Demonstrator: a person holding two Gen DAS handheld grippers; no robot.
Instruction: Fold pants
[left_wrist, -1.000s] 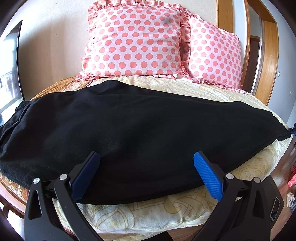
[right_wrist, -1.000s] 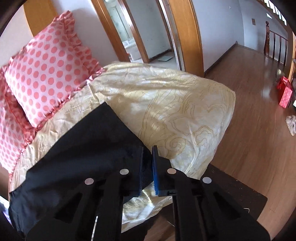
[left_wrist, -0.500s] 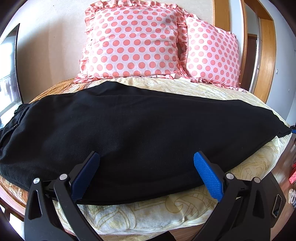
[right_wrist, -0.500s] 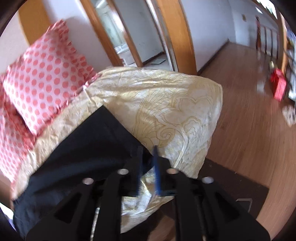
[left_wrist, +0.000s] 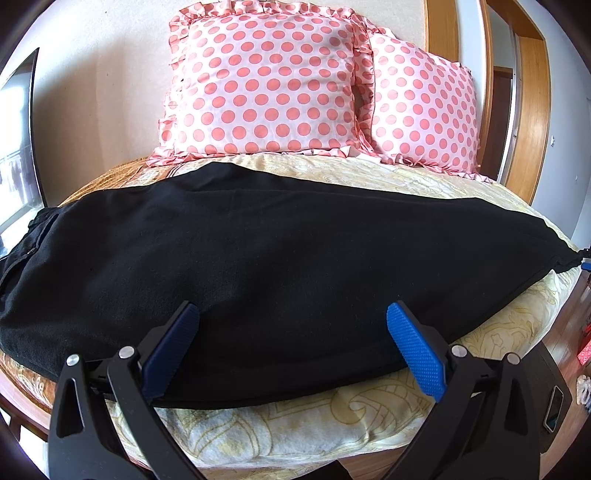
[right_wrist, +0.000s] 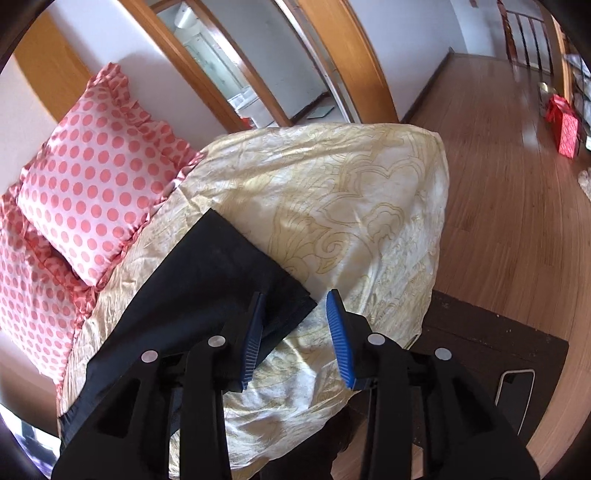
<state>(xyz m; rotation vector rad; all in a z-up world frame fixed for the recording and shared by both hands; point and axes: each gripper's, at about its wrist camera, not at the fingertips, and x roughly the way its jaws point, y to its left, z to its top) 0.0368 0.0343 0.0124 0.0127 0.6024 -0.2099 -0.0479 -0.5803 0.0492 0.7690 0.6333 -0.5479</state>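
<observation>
Black pants (left_wrist: 280, 258) lie flat across the bed, waistband at the left, leg hems at the right. My left gripper (left_wrist: 291, 314) is open wide and empty, hovering over the pants' near edge. In the right wrist view the hem end of the pants (right_wrist: 221, 280) lies on the bedspread. My right gripper (right_wrist: 295, 306) is open; the hem corner lies between its blue pads, against the left pad (right_wrist: 253, 332), not gripped.
Two pink polka-dot pillows (left_wrist: 266, 81) (right_wrist: 96, 192) lean on the wall at the head of the bed. The yellow patterned bedspread (right_wrist: 351, 206) drops off at the right onto a wooden floor (right_wrist: 517, 206). A dark mat (right_wrist: 491, 350) lies beside the bed.
My right gripper was shut on the hem corner; it has opened and let the hem go. The left gripper has stayed open and shifted slightly left.
</observation>
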